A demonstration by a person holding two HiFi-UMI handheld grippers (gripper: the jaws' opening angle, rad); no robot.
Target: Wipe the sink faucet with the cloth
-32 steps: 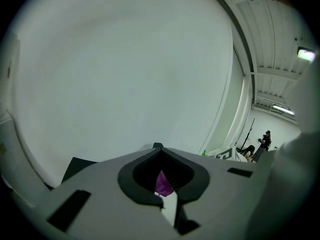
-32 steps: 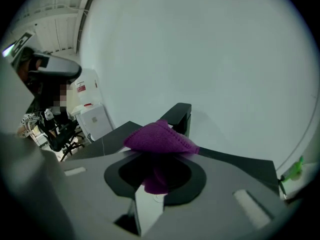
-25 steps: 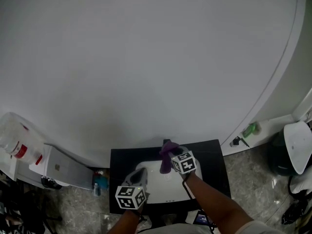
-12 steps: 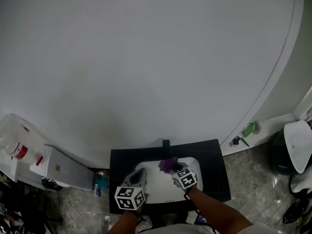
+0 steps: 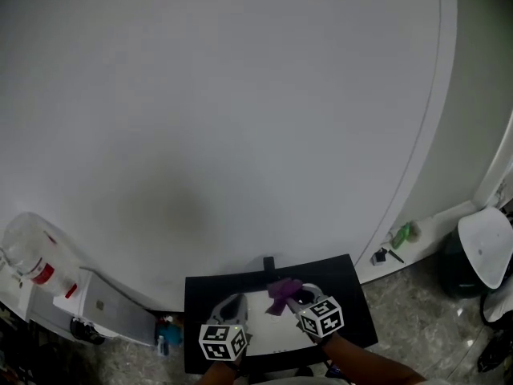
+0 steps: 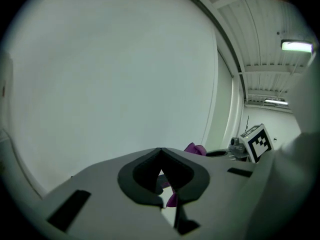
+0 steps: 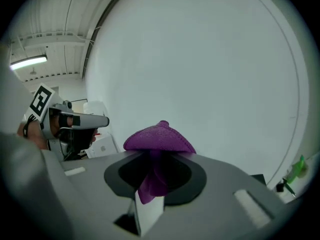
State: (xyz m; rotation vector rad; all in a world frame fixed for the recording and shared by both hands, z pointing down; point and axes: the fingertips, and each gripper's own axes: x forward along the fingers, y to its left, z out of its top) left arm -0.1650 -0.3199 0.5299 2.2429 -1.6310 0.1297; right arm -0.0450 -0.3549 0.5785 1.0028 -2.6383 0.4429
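A dark faucet (image 5: 268, 263) stands at the back edge of a white sink (image 5: 260, 335) set in a black counter (image 5: 353, 295), low in the head view. My right gripper (image 5: 293, 297) is shut on a purple cloth (image 5: 281, 289), held over the basin just in front of the faucet. In the right gripper view the cloth (image 7: 160, 137) bulges out above the closed jaws of the right gripper (image 7: 159, 154). My left gripper (image 5: 232, 303) hovers over the sink's left side, and in its own view the left gripper (image 6: 161, 152) is shut with nothing held. The faucet is hidden in both gripper views.
A plain white wall rises right behind the counter. A clear water jug (image 5: 28, 255) and a white box (image 5: 100, 307) stand to the left. A blue bottle (image 5: 167, 333) sits beside the counter. At the right are a green item (image 5: 401, 233) and a white lid (image 5: 485, 251).
My right gripper has drawn the purple cloth back from the faucet, toward me and over the basin. The head view has tilted. The left gripper has barely moved.
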